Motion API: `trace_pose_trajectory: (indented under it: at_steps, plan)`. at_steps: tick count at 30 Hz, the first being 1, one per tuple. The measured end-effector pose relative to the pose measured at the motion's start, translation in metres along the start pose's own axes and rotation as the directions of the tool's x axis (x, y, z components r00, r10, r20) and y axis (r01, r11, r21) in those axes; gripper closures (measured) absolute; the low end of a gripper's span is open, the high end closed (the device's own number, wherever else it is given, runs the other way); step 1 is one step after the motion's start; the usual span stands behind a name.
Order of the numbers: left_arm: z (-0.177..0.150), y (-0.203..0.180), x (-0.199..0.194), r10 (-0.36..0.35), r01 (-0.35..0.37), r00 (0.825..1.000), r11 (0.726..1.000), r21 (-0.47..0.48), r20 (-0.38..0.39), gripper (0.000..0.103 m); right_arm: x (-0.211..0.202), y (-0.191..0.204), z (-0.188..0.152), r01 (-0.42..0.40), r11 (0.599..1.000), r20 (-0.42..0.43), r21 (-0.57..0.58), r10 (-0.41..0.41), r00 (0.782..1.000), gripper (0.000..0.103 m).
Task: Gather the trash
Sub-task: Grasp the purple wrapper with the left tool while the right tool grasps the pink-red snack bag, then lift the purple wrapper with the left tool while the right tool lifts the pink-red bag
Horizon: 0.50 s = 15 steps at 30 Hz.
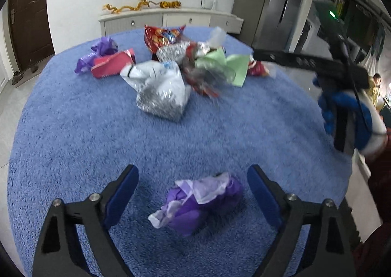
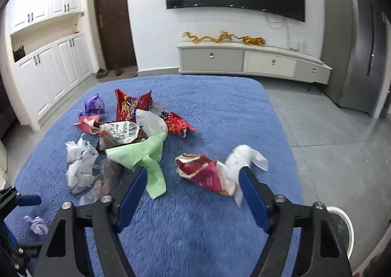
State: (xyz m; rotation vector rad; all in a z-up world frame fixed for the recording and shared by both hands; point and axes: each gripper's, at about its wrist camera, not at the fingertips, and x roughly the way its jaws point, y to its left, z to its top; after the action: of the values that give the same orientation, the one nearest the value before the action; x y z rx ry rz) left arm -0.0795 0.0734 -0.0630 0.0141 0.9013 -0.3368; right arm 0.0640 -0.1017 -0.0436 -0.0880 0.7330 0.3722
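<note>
Crumpled trash lies on a blue shaggy rug (image 1: 73, 130). My left gripper (image 1: 193, 176) is open with a crumpled purple wrapper (image 1: 200, 203) lying on the rug between its fingers, untouched; the same wrapper shows in the right wrist view (image 2: 38, 225). My right gripper (image 2: 193, 176) is open above the rug, near a red-and-white wrapper (image 2: 207, 174) and a white tissue (image 2: 244, 157) just ahead, with a green paper (image 2: 146, 157) at its left finger. A pile of bags lies beyond: a silver-white bag (image 1: 161, 91), a red snack bag (image 1: 161, 37), a pink box (image 1: 112, 63).
A white-rimmed bin (image 2: 342, 228) stands at the rug's right edge beside my right gripper. The right gripper and a blue-gloved hand (image 1: 347, 110) show at the right of the left wrist view. A TV cabinet (image 2: 251, 59), a fridge (image 2: 354, 39) and a door (image 2: 113, 17) line the far walls.
</note>
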Motion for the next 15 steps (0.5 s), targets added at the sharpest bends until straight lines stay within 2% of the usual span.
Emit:
trace_pose_trajectory:
  at_steps: [4, 8, 13, 15]
  plan:
    - [-0.004, 0.000, 0.003, 0.005, -0.005, 1.000, 1.000, -0.002, -0.013, 0.024, 0.028, -0.006, 0.006, -0.040, 0.999, -0.042, -0.036, 0.039, 0.998, 0.042]
    - [-0.003, -0.005, 0.005, 0.017, -0.016, 1.000, 1.000, 0.012, -0.015, 0.036, 0.046, -0.012, 0.006, -0.068, 0.995, -0.093, -0.067, 0.062, 0.994, 0.043]
    - [0.003, -0.007, 0.006, 0.002, -0.002, 1.000, 1.000, 0.008, -0.015, 0.056, 0.042, -0.017, 0.005, -0.122, 0.990, -0.112, -0.072, 0.113, 0.987, 0.043]
    - [0.006, -0.007, 0.006, -0.013, 0.013, 1.000, 1.000, -0.004, -0.013, 0.057, 0.036, -0.016, 0.003, -0.174, 0.982, -0.121, -0.073, 0.164, 0.979, 0.043]
